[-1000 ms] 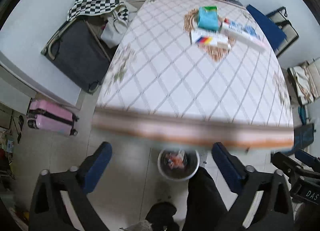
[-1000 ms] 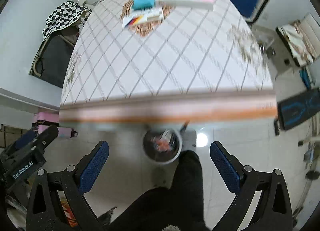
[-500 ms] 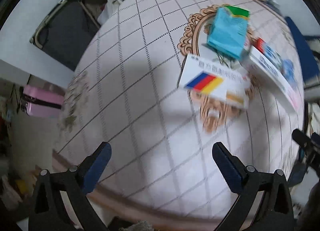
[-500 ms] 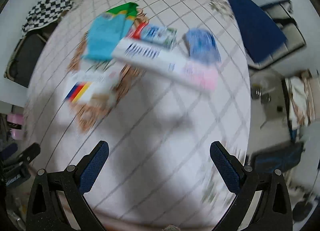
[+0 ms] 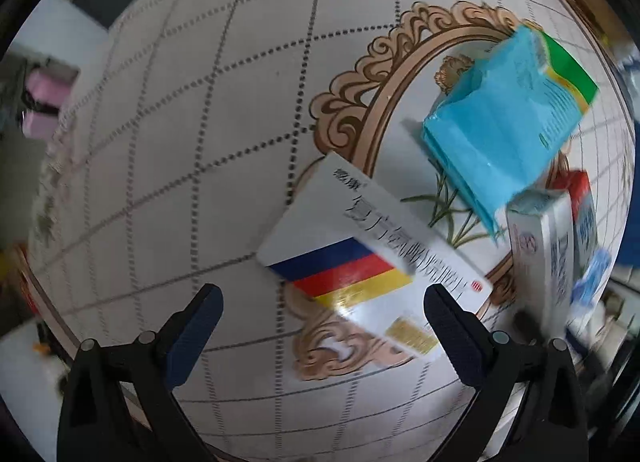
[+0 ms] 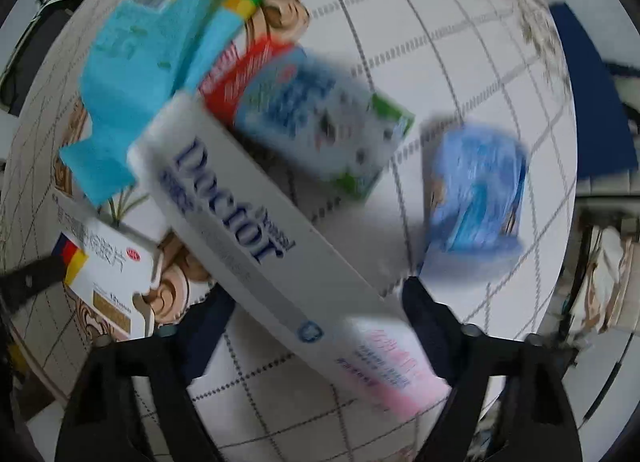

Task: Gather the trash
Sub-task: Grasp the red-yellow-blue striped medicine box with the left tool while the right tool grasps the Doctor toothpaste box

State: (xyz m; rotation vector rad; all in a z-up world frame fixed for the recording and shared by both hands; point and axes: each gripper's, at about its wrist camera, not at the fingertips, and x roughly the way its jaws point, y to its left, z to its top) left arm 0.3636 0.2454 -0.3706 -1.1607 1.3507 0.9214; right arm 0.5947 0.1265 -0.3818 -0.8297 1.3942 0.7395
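Several pieces of packaging lie on a table with a checked cloth [image 5: 180,110]. My left gripper [image 5: 320,318] is open, low over a white box with blue, red and yellow stripes [image 5: 372,258]; its fingers stand on either side of the box's near end. A blue and green packet [image 5: 500,114] lies beyond. My right gripper [image 6: 316,310] is open around a long white toothpaste box [image 6: 264,230], which lies slanted between the fingers. Behind it are a red and white box [image 6: 320,118], the blue and green packet [image 6: 132,74] and a blue packet [image 6: 476,190].
The striped box [image 6: 100,274] shows at the left of the right wrist view, with a left gripper finger [image 6: 28,282] beside it. A dark blue chair [image 6: 588,102] stands past the table's right edge. A pink suitcase [image 5: 40,102] is on the floor at the left.
Both grippers have come up from the floor bin and moved forward and down over the table. The left now straddles the striped box, the right the toothpaste box. Both stayed open.
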